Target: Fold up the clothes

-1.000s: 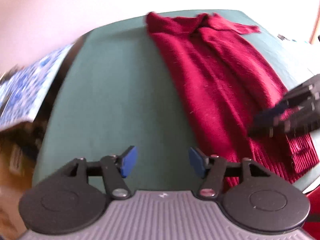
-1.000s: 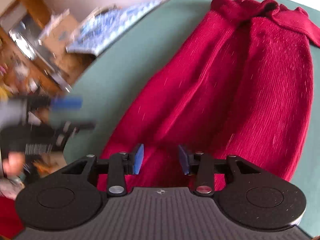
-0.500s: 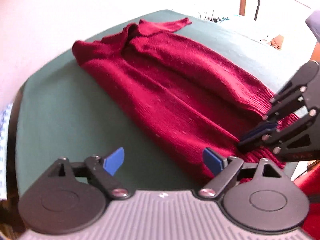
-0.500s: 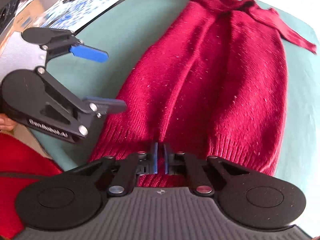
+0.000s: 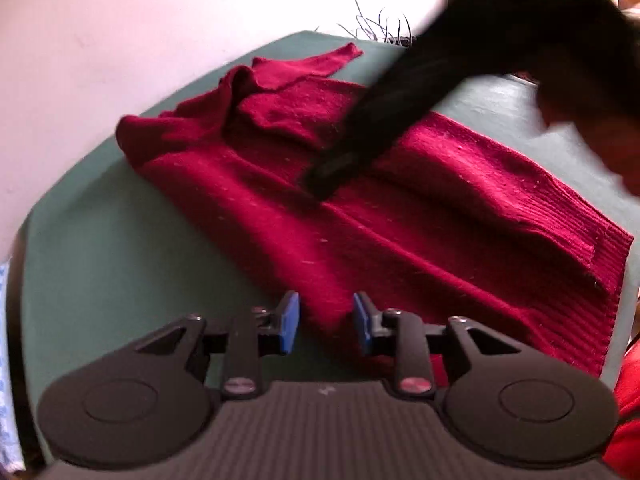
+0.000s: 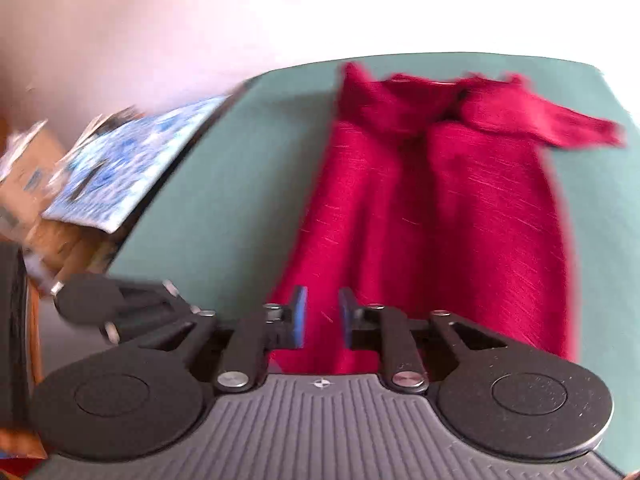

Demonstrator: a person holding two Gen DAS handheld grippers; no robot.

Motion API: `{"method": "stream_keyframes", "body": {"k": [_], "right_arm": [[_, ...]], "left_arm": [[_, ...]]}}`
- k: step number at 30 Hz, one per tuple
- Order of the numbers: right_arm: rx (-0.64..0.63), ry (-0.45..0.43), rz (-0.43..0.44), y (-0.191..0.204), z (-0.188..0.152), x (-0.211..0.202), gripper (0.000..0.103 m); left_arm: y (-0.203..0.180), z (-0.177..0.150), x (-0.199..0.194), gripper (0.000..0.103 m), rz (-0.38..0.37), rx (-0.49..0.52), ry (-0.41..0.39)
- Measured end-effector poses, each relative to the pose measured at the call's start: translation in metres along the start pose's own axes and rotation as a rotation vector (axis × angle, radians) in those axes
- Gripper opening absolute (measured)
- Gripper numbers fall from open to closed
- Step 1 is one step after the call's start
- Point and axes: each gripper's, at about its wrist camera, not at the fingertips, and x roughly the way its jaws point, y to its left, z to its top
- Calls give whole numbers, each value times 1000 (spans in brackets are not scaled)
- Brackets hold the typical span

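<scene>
Two sets of tongs over one dark red knit sweater (image 5: 400, 216), which lies long-ways on the green tabletop (image 5: 120, 240) with its collar toward the top of the frame. Compared to half a second ago: the left tongs (image 5: 326, 322) were spread wide and are now closing, with the sweater's near edge between the blue pads, not clearly pinched yet. The right tongs (image 6: 323, 318) were nearly shut on the hem before and are now opening, hem showing in the gap. In the left view a blurred dark arm of the right tool now sweeps across the upper right. A blue-and-white patterned sheet (image 6: 132, 172) sits at the left on a cardboard box (image 6: 44, 216); contents and print too blurred to read.
</scene>
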Motion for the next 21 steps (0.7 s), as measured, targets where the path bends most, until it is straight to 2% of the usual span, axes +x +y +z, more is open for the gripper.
{"method": "stream_keyframes", "body": {"k": [3,5,7,9,11,14,17,20,21], "right_arm": [[-22,84,39,-1,15,44,29],[-47,109,50,-6,23,63,24],[-77,81,-2,-13,29,70,17],[-92,67,15,-21,35,75,16],[-130,54,8,-20,39,77,19],[-213,20,32,-7,41,75,21],[-308,-7,-10,3,46,88,26],[-295,-23,-45,-9,50,100,26],[-262,-22,-31,-17,53,99,26]], "left_arm": [[-10,-4,1,30,30,3,-8],[-12,-6,2,31,43,-13,-7],[-9,-6,2,31,43,-55,-1],[-7,-6,3,32,43,-92,4],[-7,-5,3,32,48,-106,9],[-1,2,0,40,54,-136,1],[7,14,7,48,80,-154,-18],[11,21,26,48,72,-165,22],[12,22,31,47,68,-169,33]]}}
